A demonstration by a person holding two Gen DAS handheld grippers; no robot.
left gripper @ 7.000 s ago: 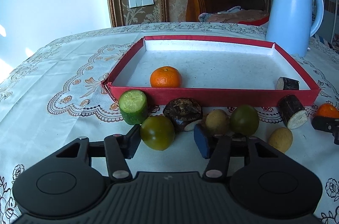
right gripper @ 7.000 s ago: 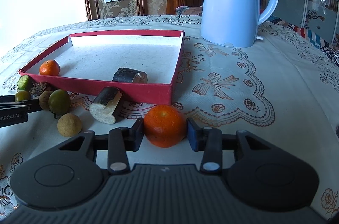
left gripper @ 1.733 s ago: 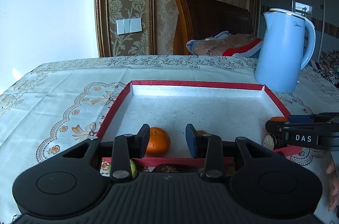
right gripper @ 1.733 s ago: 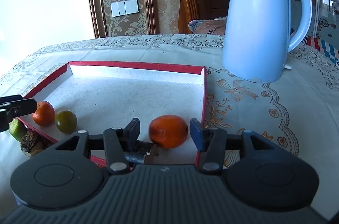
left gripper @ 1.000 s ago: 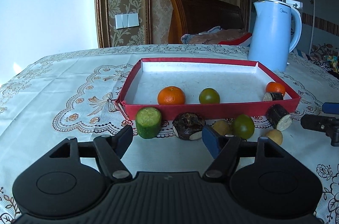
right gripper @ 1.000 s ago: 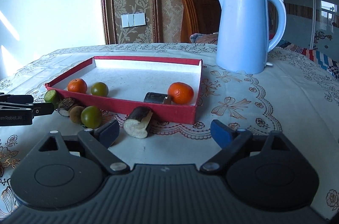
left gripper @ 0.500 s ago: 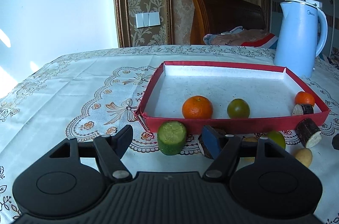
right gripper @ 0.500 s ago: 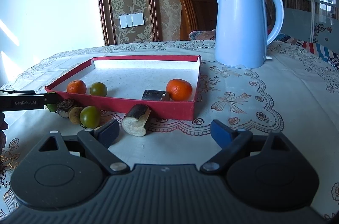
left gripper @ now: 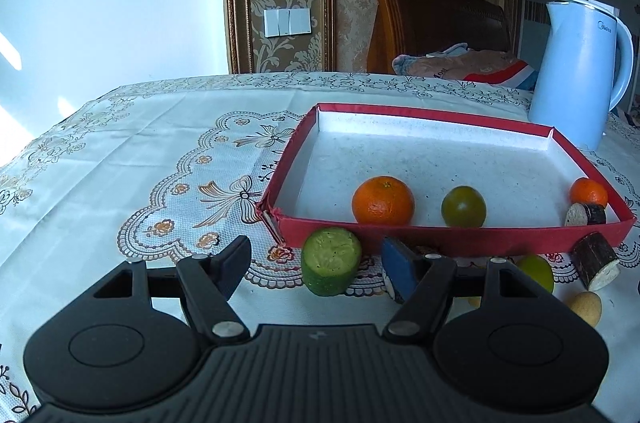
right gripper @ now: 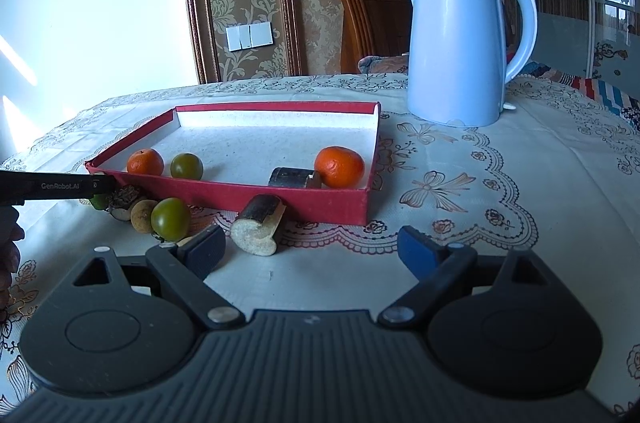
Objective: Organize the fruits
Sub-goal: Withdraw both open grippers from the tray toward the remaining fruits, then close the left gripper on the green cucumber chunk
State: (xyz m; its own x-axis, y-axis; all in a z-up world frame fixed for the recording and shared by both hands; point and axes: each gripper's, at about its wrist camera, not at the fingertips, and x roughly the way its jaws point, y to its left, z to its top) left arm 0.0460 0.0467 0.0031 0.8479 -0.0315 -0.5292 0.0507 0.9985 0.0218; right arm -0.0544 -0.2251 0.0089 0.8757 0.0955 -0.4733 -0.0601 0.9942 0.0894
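Observation:
A red tray (left gripper: 452,240) (right gripper: 256,200) holds two oranges (left gripper: 382,200) (right gripper: 339,167), a green fruit (left gripper: 463,206) and a dark cut piece (right gripper: 294,178). In front of it lie a cut cucumber piece (left gripper: 331,266), a green fruit (right gripper: 171,218), a brown round fruit (right gripper: 143,216), a dark lumpy fruit (right gripper: 125,200) and a dark-skinned cut stick (right gripper: 259,225) (left gripper: 596,260). My left gripper (left gripper: 316,268) is open, its fingers on either side of the cucumber piece. My right gripper (right gripper: 311,252) is open and empty, just in front of the cut stick.
A light blue kettle (right gripper: 460,43) (left gripper: 576,71) stands behind the tray's right corner. A small tan fruit (left gripper: 586,307) lies at the right. The lace tablecloth (right gripper: 500,183) covers the table. A wooden chair (left gripper: 432,23) stands behind.
My left gripper has moved forward and left, so the cucumber piece now sits between its open fingers. My right gripper has edged closer to the cut stick. Both stay open.

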